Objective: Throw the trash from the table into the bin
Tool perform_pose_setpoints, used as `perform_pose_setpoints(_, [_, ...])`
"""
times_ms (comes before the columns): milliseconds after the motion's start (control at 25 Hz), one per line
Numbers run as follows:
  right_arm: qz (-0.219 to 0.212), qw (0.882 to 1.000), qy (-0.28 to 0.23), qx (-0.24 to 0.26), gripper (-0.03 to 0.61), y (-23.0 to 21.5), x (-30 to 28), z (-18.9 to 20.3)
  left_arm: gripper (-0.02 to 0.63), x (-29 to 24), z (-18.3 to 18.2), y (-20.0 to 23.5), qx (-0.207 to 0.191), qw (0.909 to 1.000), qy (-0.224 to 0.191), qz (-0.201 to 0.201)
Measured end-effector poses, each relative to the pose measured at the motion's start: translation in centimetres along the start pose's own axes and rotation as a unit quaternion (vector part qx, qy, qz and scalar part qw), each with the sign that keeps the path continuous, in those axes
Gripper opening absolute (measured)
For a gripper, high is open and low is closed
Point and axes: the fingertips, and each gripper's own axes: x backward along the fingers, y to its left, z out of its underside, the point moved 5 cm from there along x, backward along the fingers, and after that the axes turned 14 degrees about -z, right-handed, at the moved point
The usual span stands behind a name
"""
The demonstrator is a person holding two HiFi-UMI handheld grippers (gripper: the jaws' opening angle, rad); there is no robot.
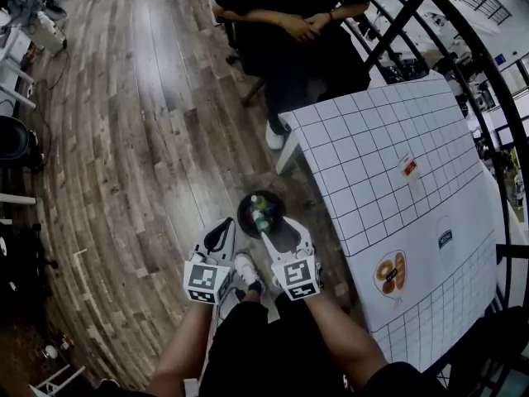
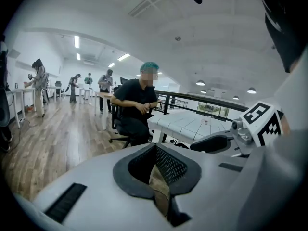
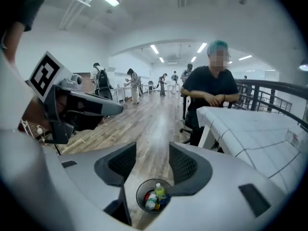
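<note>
A black round bin [image 1: 260, 213] stands on the wooden floor beside the table's corner, with bottles and coloured trash inside. Both grippers hover above it. My left gripper [image 1: 226, 224] is shut, and in the left gripper view [image 2: 155, 148] its pads meet with nothing held. My right gripper [image 1: 283, 231] is open and empty. The right gripper view [image 3: 151, 162] looks down between its jaws onto the bin [image 3: 153, 196]. On the white grid-pattern table [image 1: 364, 147] lie a red-and-white packet [image 1: 408, 168], a white packet [image 1: 445, 238] and a brown snack wrapper [image 1: 391, 273].
A person in black sits on a chair [image 1: 293, 23] past the table's far end. A black railing [image 1: 463, 48] runs behind the table. A table leg [image 1: 287, 151] stands near the bin. Wooden floor [image 1: 140, 139] spreads to the left, with desks along its far left edge.
</note>
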Motion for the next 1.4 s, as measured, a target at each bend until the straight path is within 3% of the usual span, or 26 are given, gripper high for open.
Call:
perform_pose_setpoints(400, [0.025,0.99,-0.131,0.051,0.037,3.3,4.3,-8.7,0.021,4.6,-5.0,0.9,0.004,0.9987,-0.05,-0.006])
perform_pose_setpoints(640, [-0.02,0.983,-0.18,0.021,0.025,5.9,6.3,-12.4,0.021,7.7,-7.2,1.0,-0.01,0.9974,-0.072,0.003])
perform_pose_setpoints(880, [-0.055,0.977,-0.199,0.058,0.025,7.9,7.1,-15.0,0.021,9.9,-10.1,1.2,-0.02,0.9942,-0.106,-0.004])
perform_pose_setpoints(1080, [-0.046,0.977,-0.199,0.068,0.025,7.7,6.9,-16.8,0.021,9.6,-11.9,1.8,-0.019,0.9921,-0.124,0.006])
perform_pose_setpoints(1400, [0.014,0.977,-0.207,0.055,0.025,6.3,8.2,-17.1,0.021,9.0,-13.5,1.0,-0.021,0.9893,-0.142,0.026])
